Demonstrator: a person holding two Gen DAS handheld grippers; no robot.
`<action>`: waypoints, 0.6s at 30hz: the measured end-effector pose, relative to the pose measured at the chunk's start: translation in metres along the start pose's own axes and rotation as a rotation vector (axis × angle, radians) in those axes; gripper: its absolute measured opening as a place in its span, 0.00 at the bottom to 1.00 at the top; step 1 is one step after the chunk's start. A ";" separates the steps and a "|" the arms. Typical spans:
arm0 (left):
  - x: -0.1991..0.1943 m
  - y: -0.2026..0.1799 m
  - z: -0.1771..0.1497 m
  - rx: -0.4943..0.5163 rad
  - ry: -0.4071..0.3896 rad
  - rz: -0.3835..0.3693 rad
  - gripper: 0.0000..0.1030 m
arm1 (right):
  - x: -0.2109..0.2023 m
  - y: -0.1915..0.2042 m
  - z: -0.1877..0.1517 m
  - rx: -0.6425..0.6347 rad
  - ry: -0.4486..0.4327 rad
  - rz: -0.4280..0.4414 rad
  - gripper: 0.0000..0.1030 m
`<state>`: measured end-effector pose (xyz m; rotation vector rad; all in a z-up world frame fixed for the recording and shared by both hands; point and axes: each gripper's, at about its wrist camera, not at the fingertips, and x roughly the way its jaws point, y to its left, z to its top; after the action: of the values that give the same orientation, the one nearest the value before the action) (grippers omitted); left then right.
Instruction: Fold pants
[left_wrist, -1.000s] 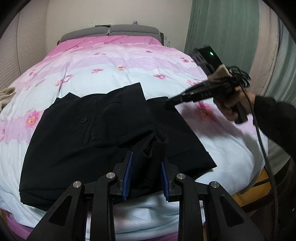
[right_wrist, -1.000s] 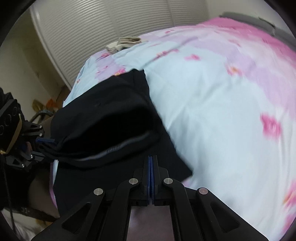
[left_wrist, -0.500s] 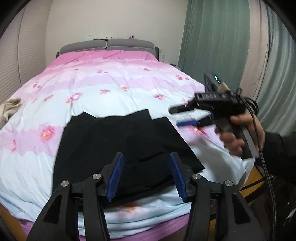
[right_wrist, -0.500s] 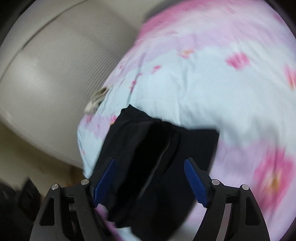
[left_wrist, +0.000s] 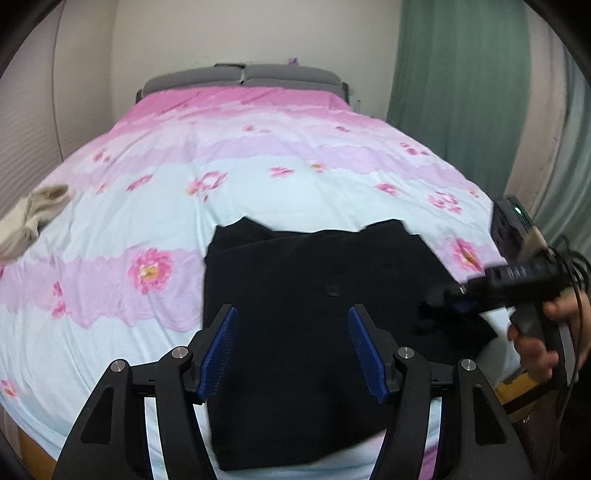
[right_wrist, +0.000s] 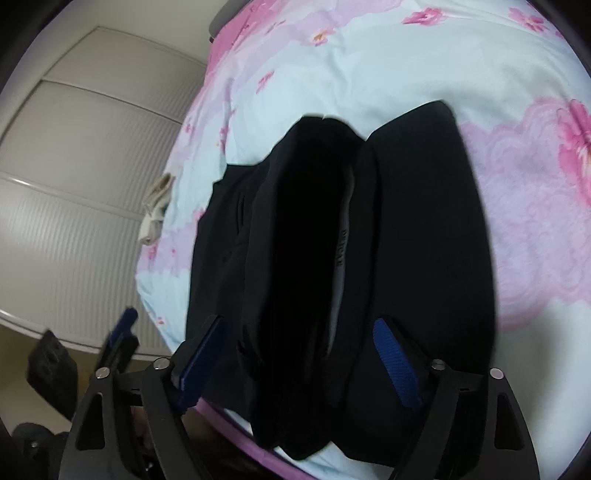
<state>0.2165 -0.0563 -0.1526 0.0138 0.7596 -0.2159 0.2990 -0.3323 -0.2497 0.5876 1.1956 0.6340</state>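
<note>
Black pants (left_wrist: 317, 302) beneath left claw (left_wrist: 291, 350)

The left hand-held gripper (left_wrist: 293, 349) is black, with two angled fingers carrying ribbed blue pads (left_wrist: 221, 349) and round silver screws at the joints. The right hand-held gripper (right_wrist: 301, 360) has the same black frame, blue pads and silver screws. Seen from the left wrist, its pistol-style body bears pale lettering, a small green light and black cables trailing behind the person's hand (left_wrist: 535, 343).
</note>
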 end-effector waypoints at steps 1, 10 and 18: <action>0.005 0.008 0.000 -0.014 0.012 -0.004 0.60 | 0.006 0.004 -0.002 -0.007 0.001 -0.020 0.83; 0.030 0.038 -0.005 -0.059 0.066 -0.006 0.60 | 0.048 0.016 0.007 0.019 0.010 -0.057 0.27; 0.028 0.028 0.001 -0.074 0.065 -0.024 0.60 | 0.010 0.047 0.007 -0.089 -0.083 -0.104 0.17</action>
<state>0.2429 -0.0343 -0.1731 -0.0582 0.8326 -0.2110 0.3018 -0.2934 -0.2215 0.4692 1.1065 0.5666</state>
